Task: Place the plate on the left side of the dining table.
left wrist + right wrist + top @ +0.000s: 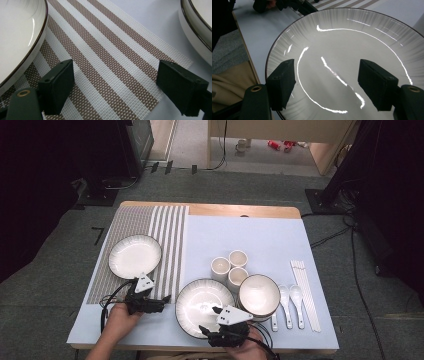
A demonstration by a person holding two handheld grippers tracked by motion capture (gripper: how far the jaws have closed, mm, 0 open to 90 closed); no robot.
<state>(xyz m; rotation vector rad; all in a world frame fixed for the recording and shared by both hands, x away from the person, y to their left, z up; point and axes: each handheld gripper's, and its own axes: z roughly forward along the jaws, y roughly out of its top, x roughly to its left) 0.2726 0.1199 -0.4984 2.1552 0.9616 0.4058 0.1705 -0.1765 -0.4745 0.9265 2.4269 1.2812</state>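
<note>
Plate [352,65], white with a dark rim, low centre of the high view [204,306], near the front table edge, right beside the stacked bowls [259,295]. Directly before it, the right claw [210,329], jaws spread wide over the near rim in the right gripper view, pads pressing on nothing. Judged as the approach step: rim not yet gripped. Next move likely calls for dropping one jaw under the lip and one over, then closing without nudging the bowls.

Left claw [166,298] low left, jaws likewise spread and empty, hanging over the near corner of the striped placemat [105,57]. Second white plate [135,256] already on that placemat, left of centre.

Further in, three cups [230,266] clustered mid-frame. Right of the bowls, two white spoons [291,302], then white chopsticks [305,292] laid lengthwise. Pale blue cloth over the table [240,210], wood edge showing at the top. Beyond, grey carpet and cables.
</note>
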